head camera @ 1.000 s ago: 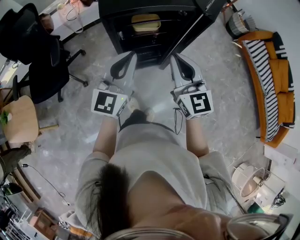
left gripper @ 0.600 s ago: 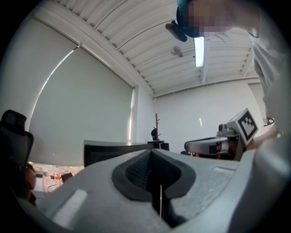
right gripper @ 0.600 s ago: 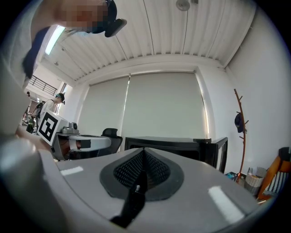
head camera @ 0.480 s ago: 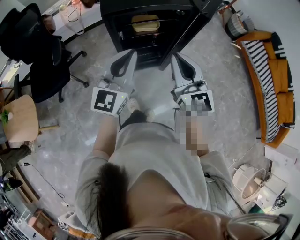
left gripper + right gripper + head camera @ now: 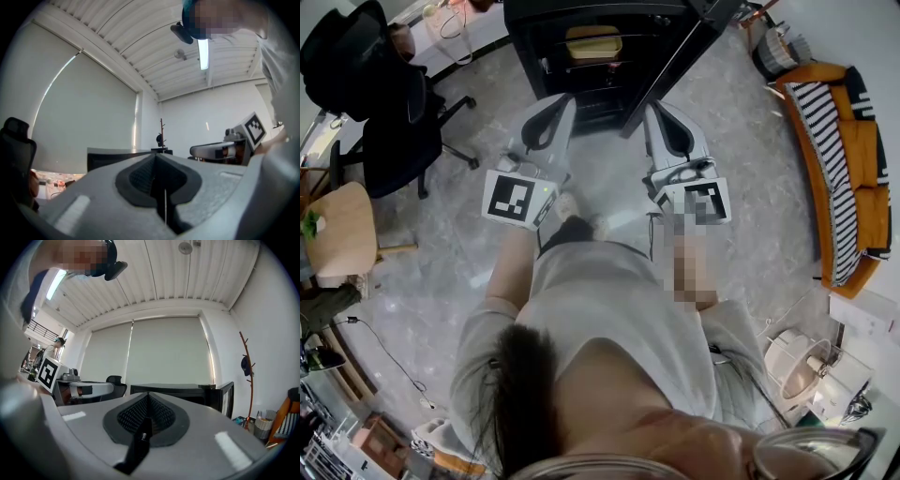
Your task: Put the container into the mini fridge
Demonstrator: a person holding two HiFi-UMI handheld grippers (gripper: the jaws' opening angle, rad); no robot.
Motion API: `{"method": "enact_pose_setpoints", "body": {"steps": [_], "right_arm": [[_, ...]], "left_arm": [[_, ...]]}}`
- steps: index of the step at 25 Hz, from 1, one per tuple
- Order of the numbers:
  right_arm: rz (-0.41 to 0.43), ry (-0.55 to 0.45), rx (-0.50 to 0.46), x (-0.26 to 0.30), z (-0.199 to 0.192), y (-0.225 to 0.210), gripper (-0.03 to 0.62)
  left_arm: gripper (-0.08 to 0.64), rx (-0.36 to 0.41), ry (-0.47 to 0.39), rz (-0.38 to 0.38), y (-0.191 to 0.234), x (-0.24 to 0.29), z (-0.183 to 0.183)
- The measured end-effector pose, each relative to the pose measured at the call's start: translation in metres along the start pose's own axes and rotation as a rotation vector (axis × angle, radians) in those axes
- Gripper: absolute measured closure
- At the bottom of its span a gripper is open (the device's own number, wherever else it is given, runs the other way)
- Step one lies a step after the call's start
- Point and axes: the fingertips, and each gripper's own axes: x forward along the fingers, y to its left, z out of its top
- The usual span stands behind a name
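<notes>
The black mini fridge [image 5: 521, 39] stands open on the floor ahead, its door [image 5: 680, 52] swung out to the right. A tan lidded container [image 5: 592, 42] rests on an upper shelf inside. Both grippers point at the fridge, a short way in front of it and clear of it. My left gripper [image 5: 555, 110] has its jaws pressed together with nothing between them [image 5: 154, 158]. The right gripper [image 5: 656, 114] is likewise shut and empty [image 5: 147, 397]. From the right gripper view, the fridge top [image 5: 183, 389] and the door edge [image 5: 228, 399] show beyond the jaws.
A black office chair [image 5: 375, 103] stands left of the fridge. Below it is a round wooden table [image 5: 337, 234]. An orange striped sofa [image 5: 848, 150] runs along the right. A basket [image 5: 778, 42] sits at the upper right. A coat stand [image 5: 248, 376] is right of the fridge.
Both grippers stay shut and almost still. The head view has shifted slightly, so the fridge sits a little higher in frame.
</notes>
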Motion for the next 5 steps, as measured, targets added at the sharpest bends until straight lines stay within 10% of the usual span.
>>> {"method": "enact_pose_setpoints", "body": {"steps": [5], "right_arm": [[0.002, -0.005, 0.007, -0.0055, 0.0012, 0.0029, 0.595]], "left_arm": [[0.558, -0.001, -0.006, 0.002, -0.0043, -0.0015, 0.0020]]}}
